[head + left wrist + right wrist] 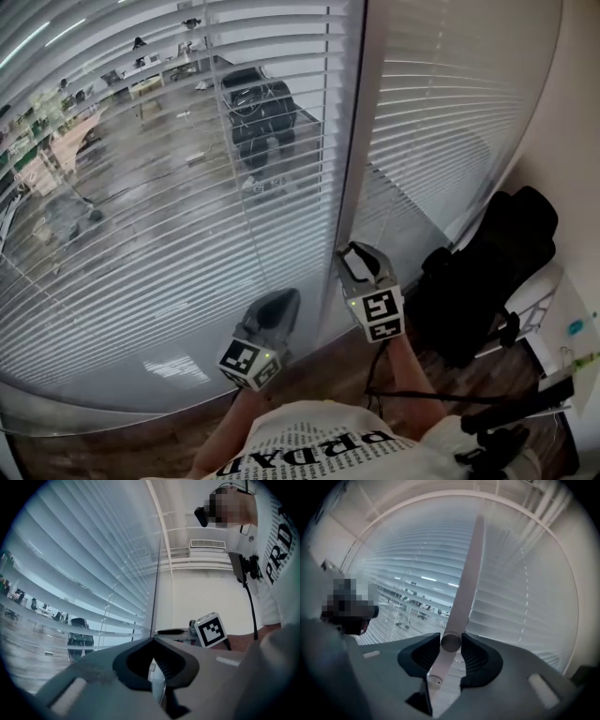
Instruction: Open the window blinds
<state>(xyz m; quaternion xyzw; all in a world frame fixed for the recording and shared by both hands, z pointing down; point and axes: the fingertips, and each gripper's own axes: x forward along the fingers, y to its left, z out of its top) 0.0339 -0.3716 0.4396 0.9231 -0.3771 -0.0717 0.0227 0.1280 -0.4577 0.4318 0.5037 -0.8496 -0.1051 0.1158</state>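
1. Our right claw [451, 643] pinches the bottom end of the wand [465, 583], with one pad against each side of its round tip.
2. Our left claw [152, 640] is pressed together at the tips. It points at the lower slats of the left blinds [169, 216]; we cannot tell whether it touches them.
3. From the right claw the wand runs upward along the line where the left blinds meet the right blinds [459, 122].
4. In the head view both claws sit low at the window. The right one is at the foot of the white post [361, 141] between the two panes, and the left one is just beside it.
5. The slats of the left blinds are tilted enough that we see a room with a black chair [261, 117] behind them. The right blinds look pale and show little through.
6. Further right, a black bag [487, 272] leans near the wall, above the wooden floor [323, 370].
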